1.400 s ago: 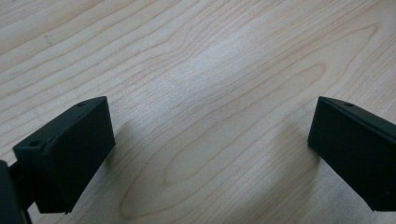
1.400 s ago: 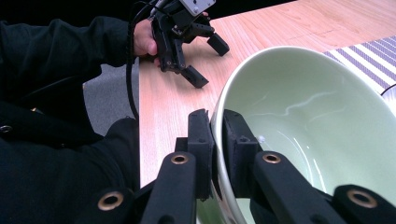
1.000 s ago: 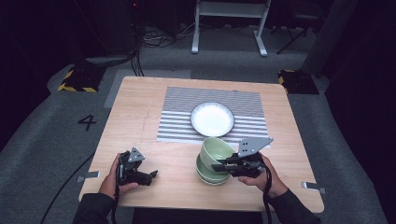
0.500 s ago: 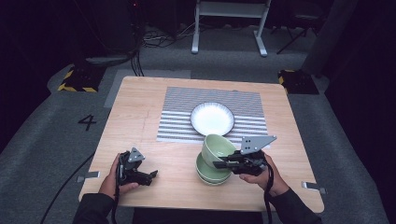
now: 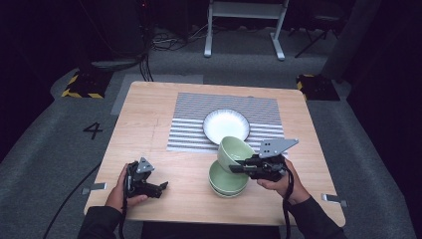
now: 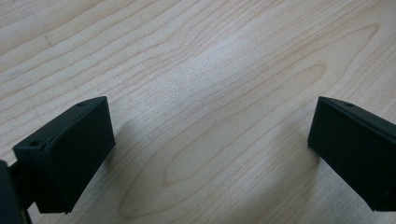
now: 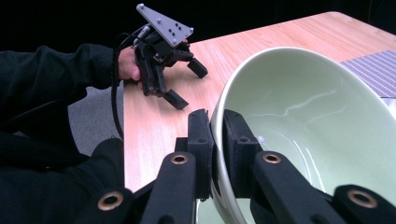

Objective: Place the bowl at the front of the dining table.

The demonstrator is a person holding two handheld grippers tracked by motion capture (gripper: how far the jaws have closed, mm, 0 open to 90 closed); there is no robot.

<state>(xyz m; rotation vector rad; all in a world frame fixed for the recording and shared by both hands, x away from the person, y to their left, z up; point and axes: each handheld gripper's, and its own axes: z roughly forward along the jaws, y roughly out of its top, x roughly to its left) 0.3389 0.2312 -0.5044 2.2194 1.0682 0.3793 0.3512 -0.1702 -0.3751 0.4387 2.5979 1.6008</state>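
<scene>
My right gripper (image 5: pixel 235 168) (image 7: pixel 217 135) is shut on the rim of a green bowl (image 5: pixel 234 152) (image 7: pixel 303 126), which hangs tilted above a stack of green bowls (image 5: pixel 226 183) near the table's front. Just behind them a white plate (image 5: pixel 225 125) lies on a grey striped mat (image 5: pixel 189 117). My left gripper (image 5: pixel 161 187) (image 6: pixel 210 135) rests open on the bare wood at the front left, nothing between its jaws. It also appears in the right gripper view as the left gripper (image 7: pixel 183 84), held by a hand in a dark sleeve.
The wooden table (image 5: pixel 144 119) has bare wood to the left of the mat and along the right edge. Grey floor surrounds it, with a metal stand (image 5: pixel 244 25) behind and cables on the floor at the back left.
The right gripper has lifted the green bowl a little higher off the stack and tilted it more. The left gripper has stayed where it was.
</scene>
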